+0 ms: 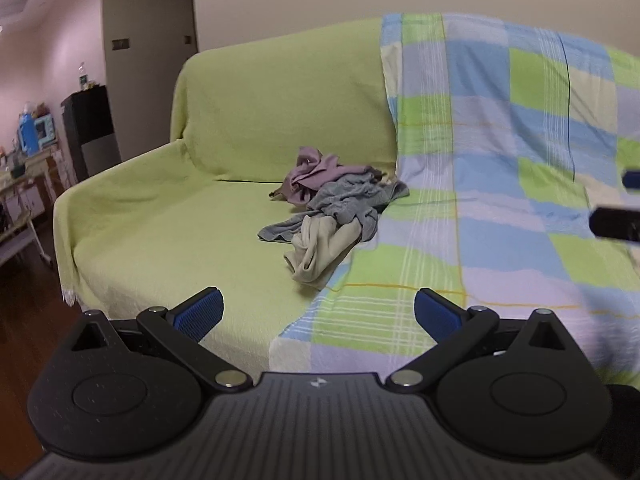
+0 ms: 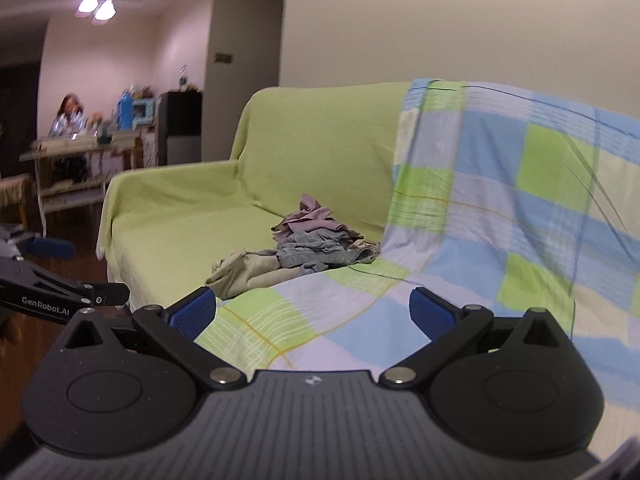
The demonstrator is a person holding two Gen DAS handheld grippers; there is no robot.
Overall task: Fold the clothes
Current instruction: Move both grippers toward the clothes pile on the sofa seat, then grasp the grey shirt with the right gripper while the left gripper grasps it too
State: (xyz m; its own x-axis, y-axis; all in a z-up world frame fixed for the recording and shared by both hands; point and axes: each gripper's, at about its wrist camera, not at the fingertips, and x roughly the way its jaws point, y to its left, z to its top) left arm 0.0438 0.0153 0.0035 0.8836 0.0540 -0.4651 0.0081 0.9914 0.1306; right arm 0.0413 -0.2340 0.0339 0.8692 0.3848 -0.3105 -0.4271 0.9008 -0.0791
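A heap of crumpled clothes lies on the sofa seat: a mauve garment (image 1: 314, 174) at the back, a grey one (image 1: 344, 204) in the middle, a beige one (image 1: 320, 246) in front. The same mauve garment (image 2: 306, 218), grey garment (image 2: 320, 250) and beige garment (image 2: 244, 270) show in the right wrist view. My left gripper (image 1: 319, 314) is open and empty, well short of the heap. My right gripper (image 2: 312, 312) is open and empty, over the checked cloth near the sofa's front. The left gripper's fingers (image 2: 60, 249) show at that view's left edge.
The sofa (image 1: 200, 208) wears a lime-green cover, with a blue, green and lilac checked cloth (image 1: 500, 184) draped over its right half. A dark cabinet (image 1: 90, 132) and cluttered tables (image 2: 80, 148) stand far left on a dark wood floor (image 1: 24, 320).
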